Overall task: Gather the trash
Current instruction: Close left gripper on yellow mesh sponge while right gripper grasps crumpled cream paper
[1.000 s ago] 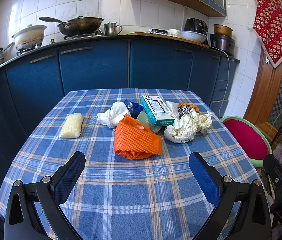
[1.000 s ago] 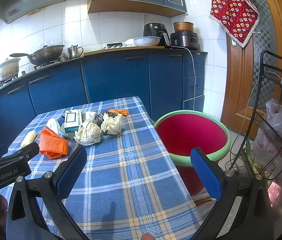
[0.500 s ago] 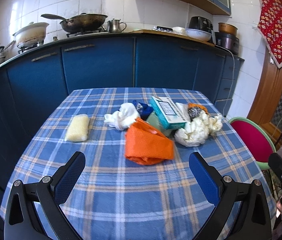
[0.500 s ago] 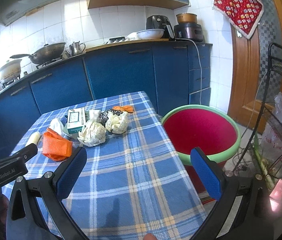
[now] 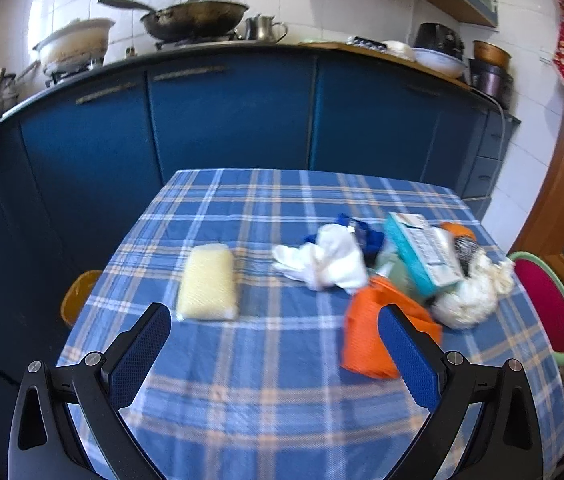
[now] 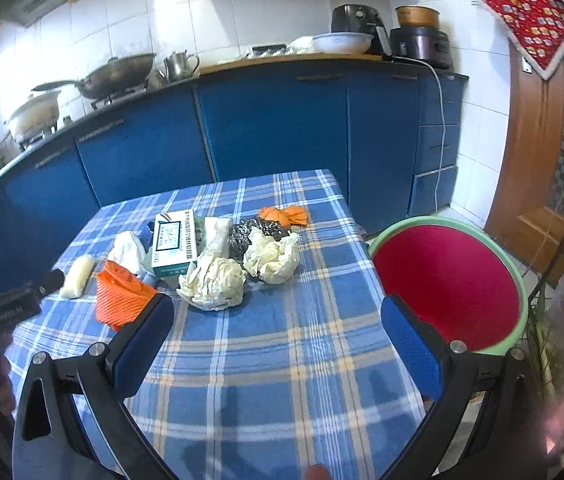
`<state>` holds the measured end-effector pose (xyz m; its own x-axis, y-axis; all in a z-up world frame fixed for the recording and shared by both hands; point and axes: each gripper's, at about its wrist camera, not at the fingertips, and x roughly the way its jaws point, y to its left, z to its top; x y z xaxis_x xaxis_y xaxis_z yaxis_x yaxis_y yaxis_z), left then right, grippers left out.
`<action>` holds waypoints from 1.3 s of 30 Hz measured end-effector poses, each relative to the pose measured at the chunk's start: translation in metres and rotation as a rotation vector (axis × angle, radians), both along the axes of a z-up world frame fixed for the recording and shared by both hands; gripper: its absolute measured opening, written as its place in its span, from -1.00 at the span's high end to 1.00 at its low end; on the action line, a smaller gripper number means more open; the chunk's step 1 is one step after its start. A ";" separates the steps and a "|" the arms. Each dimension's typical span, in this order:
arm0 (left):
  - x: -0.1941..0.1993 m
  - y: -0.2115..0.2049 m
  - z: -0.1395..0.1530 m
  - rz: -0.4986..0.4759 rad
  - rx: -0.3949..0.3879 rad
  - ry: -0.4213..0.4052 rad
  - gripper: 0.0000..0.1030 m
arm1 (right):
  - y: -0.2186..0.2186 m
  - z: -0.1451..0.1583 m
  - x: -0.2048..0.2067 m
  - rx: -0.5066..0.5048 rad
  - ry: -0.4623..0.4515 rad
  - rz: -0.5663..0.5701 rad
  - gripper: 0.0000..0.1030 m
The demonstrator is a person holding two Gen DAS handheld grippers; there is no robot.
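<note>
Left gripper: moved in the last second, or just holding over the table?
Yes. The left gripper has swung left: the yellow sponge now sits nearer its left finger, and the orange bag has slid behind the right one.

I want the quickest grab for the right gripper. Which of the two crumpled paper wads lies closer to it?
The nearer paper wad, beside the teal box. The other wad sits farther back, against the steel scourer.

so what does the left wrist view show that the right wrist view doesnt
Only the left wrist view shows the yellow bin on the floor beside the table. Only the right wrist view shows the second paper ball clearly, the full red tub, and the left gripper. Both show the sponge, orange bag, box and checked tablecloth.
</note>
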<state>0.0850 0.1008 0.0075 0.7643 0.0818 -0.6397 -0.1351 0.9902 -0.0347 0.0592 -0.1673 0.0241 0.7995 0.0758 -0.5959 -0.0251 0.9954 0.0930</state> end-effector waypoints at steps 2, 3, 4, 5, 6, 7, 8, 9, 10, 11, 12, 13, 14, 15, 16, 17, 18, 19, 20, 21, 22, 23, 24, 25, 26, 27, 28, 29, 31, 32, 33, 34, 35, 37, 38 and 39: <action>0.010 0.009 -0.003 0.010 0.001 0.011 -1.00 | 0.001 -0.002 0.012 -0.009 0.015 -0.006 -0.97; 0.015 0.013 -0.004 0.015 0.003 0.016 -1.00 | 0.001 -0.003 0.017 -0.008 0.023 -0.009 -0.97; 0.020 0.018 -0.006 0.022 0.004 0.023 -1.00 | 0.000 -0.005 0.023 -0.005 0.033 -0.013 -0.97; 0.027 0.023 -0.008 0.029 0.003 0.033 -1.00 | 0.000 -0.008 0.030 -0.004 0.044 -0.020 -0.97; 0.031 0.026 -0.010 0.031 0.002 0.041 -0.99 | 0.000 -0.010 0.037 -0.006 0.053 -0.025 -0.97; 0.039 0.031 -0.014 0.033 -0.001 0.052 -0.98 | -0.001 -0.013 0.043 -0.007 0.063 -0.030 -0.97; 0.043 0.033 -0.016 0.034 -0.001 0.059 -0.96 | -0.001 -0.015 0.048 -0.008 0.071 -0.033 -0.97; 0.047 0.035 -0.019 0.036 -0.001 0.068 -0.93 | -0.001 -0.018 0.054 -0.010 0.081 -0.037 -0.96; 0.054 0.038 -0.024 0.039 -0.001 0.086 -0.92 | -0.001 -0.020 0.059 -0.011 0.090 -0.040 -0.95; 0.058 0.041 -0.027 0.043 -0.003 0.100 -0.90 | -0.001 -0.022 0.064 -0.010 0.099 -0.041 -0.92; 0.064 0.044 -0.032 0.048 -0.008 0.118 -0.89 | 0.000 -0.025 0.070 -0.008 0.110 -0.040 -0.88; 0.067 0.046 -0.036 0.050 -0.013 0.130 -0.88 | 0.000 -0.026 0.075 -0.006 0.120 -0.041 -0.85; 0.069 0.049 -0.039 0.050 -0.016 0.137 -0.87 | 0.000 -0.028 0.080 -0.002 0.128 -0.039 -0.80; 0.072 0.052 -0.043 0.052 -0.019 0.146 -0.72 | 0.001 -0.030 0.084 0.002 0.134 -0.035 -0.77; 0.075 0.055 -0.047 0.051 -0.025 0.156 -0.62 | 0.001 -0.032 0.088 0.008 0.141 -0.032 -0.75; 0.078 0.056 -0.050 0.048 -0.035 0.170 -0.52 | 0.001 -0.035 0.092 0.018 0.150 -0.026 -0.73; 0.080 0.059 -0.055 0.043 -0.054 0.188 -0.49 | 0.002 -0.036 0.095 0.024 0.156 -0.022 -0.70; 0.082 0.060 -0.059 0.037 -0.071 0.199 -0.46 | 0.003 -0.038 0.098 0.027 0.164 -0.016 -0.66; 0.082 0.060 -0.062 0.032 -0.079 0.207 -0.39 | 0.005 -0.041 0.102 0.024 0.173 -0.010 -0.56; 0.083 0.061 -0.065 0.031 -0.081 0.214 -0.39 | 0.007 -0.043 0.104 0.020 0.181 -0.006 -0.45; 0.084 0.061 -0.069 0.034 -0.080 0.221 -0.39 | 0.008 -0.045 0.107 0.016 0.190 -0.005 -0.41; 0.085 0.062 -0.071 0.034 -0.083 0.226 -0.38 | 0.008 -0.046 0.108 0.016 0.198 -0.004 -0.37; 0.084 0.062 -0.071 0.036 -0.077 0.219 -0.38 | 0.008 -0.048 0.110 0.021 0.206 -0.001 -0.33; 0.084 0.062 -0.072 0.037 -0.070 0.217 -0.38 | 0.009 -0.050 0.112 0.025 0.214 0.002 -0.32; 0.084 0.062 -0.072 0.037 -0.074 0.215 -0.37 | 0.008 -0.053 0.115 0.032 0.223 0.004 -0.30; 0.083 0.062 -0.072 0.035 -0.080 0.211 -0.37 | 0.008 -0.054 0.117 0.040 0.229 0.007 -0.28; 0.084 0.063 -0.072 0.034 -0.083 0.210 -0.37 | 0.007 -0.056 0.120 0.052 0.237 0.008 -0.27; 0.085 0.064 -0.071 0.033 -0.086 0.209 -0.35 | 0.007 -0.058 0.121 0.061 0.245 0.010 -0.25; 0.085 0.065 -0.071 0.034 -0.093 0.203 -0.18 | 0.007 -0.059 0.124 0.073 0.254 0.015 -0.22; 0.085 0.066 -0.070 0.033 -0.103 0.201 -0.14 | 0.008 -0.060 0.125 0.078 0.259 0.019 -0.20; 0.084 0.067 -0.069 0.027 -0.118 0.198 -0.12 | 0.009 -0.061 0.126 0.081 0.264 0.025 -0.19; 0.084 0.067 -0.068 0.022 -0.127 0.195 -0.11 | 0.009 -0.062 0.127 0.081 0.266 0.028 -0.19; 0.084 0.067 -0.067 0.017 -0.131 0.189 -0.10 | 0.010 -0.062 0.127 0.082 0.267 0.029 -0.18; 0.082 0.064 -0.065 0.010 -0.125 0.179 -0.07 | 0.009 -0.064 0.129 0.091 0.274 0.028 -0.14; 0.082 0.063 -0.065 0.003 -0.124 0.177 -0.04 | 0.008 -0.066 0.130 0.100 0.279 0.028 -0.12; 0.081 0.062 -0.065 0.001 -0.124 0.175 0.00 | 0.008 -0.067 0.130 0.106 0.284 0.029 -0.07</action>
<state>0.1664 0.1623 -0.0575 0.6403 -0.0055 -0.7681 -0.1503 0.9797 -0.1324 0.1889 -0.1596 -0.0429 0.5988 0.1698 -0.7827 -0.0112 0.9789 0.2038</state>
